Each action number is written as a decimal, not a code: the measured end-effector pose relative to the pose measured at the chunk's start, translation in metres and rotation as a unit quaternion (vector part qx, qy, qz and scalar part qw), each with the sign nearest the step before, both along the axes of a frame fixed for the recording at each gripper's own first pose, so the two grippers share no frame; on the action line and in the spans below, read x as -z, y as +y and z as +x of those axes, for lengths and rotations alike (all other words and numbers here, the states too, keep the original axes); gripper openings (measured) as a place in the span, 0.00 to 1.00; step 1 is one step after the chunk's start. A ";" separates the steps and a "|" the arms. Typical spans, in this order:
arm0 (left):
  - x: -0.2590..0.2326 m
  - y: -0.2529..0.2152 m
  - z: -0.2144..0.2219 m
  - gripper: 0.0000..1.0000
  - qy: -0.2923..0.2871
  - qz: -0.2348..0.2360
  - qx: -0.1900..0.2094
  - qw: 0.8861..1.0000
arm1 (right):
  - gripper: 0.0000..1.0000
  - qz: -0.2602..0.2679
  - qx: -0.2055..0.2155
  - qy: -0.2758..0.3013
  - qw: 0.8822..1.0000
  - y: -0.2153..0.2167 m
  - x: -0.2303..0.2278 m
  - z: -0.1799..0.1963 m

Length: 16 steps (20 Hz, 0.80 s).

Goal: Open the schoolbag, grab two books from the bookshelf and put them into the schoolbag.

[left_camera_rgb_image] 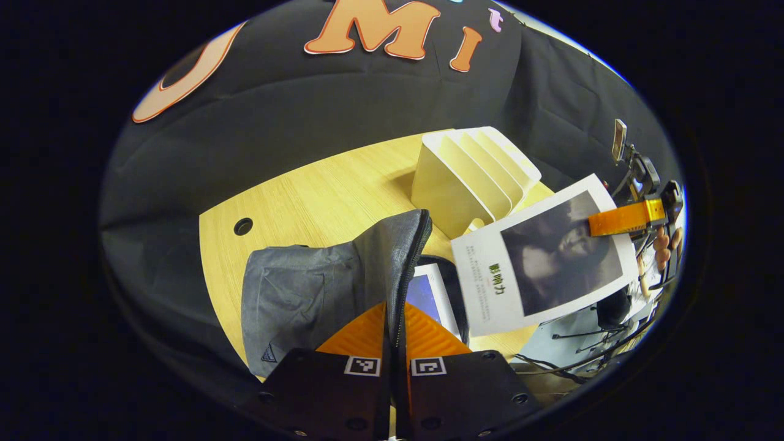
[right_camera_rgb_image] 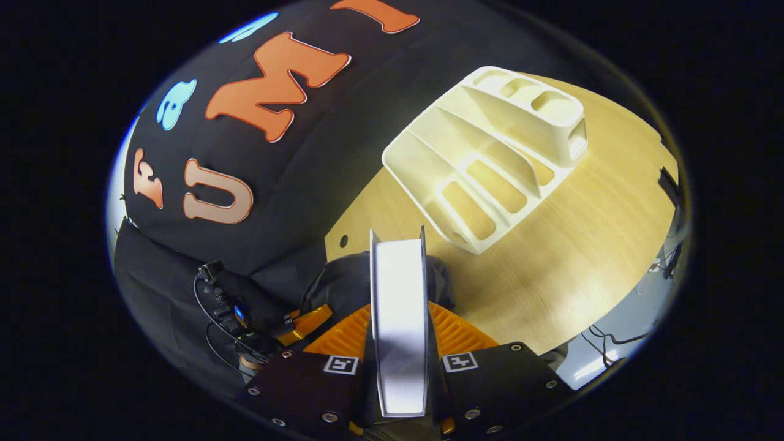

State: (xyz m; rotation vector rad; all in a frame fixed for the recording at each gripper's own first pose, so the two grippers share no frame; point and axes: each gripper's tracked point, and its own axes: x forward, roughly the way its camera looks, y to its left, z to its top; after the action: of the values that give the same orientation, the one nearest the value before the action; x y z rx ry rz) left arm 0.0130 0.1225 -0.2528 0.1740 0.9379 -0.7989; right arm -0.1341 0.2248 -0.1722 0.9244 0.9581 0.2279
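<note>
L view: left gripper (left_camera_rgb_image: 395, 331) clamped on schoolbag (left_camera_rgb_image: 318, 288) zip edge, holding mouth open, 1 book (left_camera_rgb_image: 432, 294) inside; 2nd book (left_camera_rgb_image: 545, 257) at 3 o'clock, cover facing cam | R view: right gripper (right_camera_rgb_image: 398, 343) clamped on it, spine along fingers, pts 12 o'clock; bookshelf (right_camera_rgb_image: 490, 153) on bench (right_camera_rgb_image: 582, 245) at 1 | step: 2nd book → bag; next: tip down, lower in.

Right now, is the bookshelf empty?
Empty. The bookshelf has bare slots; one book is in the right gripper, another in the schoolbag.

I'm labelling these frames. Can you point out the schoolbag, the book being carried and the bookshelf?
schoolbag (left_camera_rgb_image: 294, 294): left gripper view, grey front panel.
book (left_camera_rgb_image: 551, 257): left gripper view, cover photo.
bookshelf (right_camera_rgb_image: 490, 153): right gripper view, a divider.
</note>
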 end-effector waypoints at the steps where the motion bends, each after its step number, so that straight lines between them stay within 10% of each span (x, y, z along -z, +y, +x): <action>1: -0.001 0.001 0.000 0.04 -0.001 0.000 -0.003 1.000 | 0.35 0.015 -0.004 -0.001 1.000 0.011 0.004 0.002; 16: 0.006 -0.017 -0.019 0.04 -0.011 -0.026 0.001 1.000 | 0.35 0.163 0.048 -0.011 0.985 0.113 0.088 0.024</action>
State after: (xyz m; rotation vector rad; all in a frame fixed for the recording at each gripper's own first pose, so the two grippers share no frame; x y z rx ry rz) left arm -0.0060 0.1055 -0.2584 0.1372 0.8953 -0.8207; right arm -0.1100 0.3380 -0.2604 1.2628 0.8675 0.3176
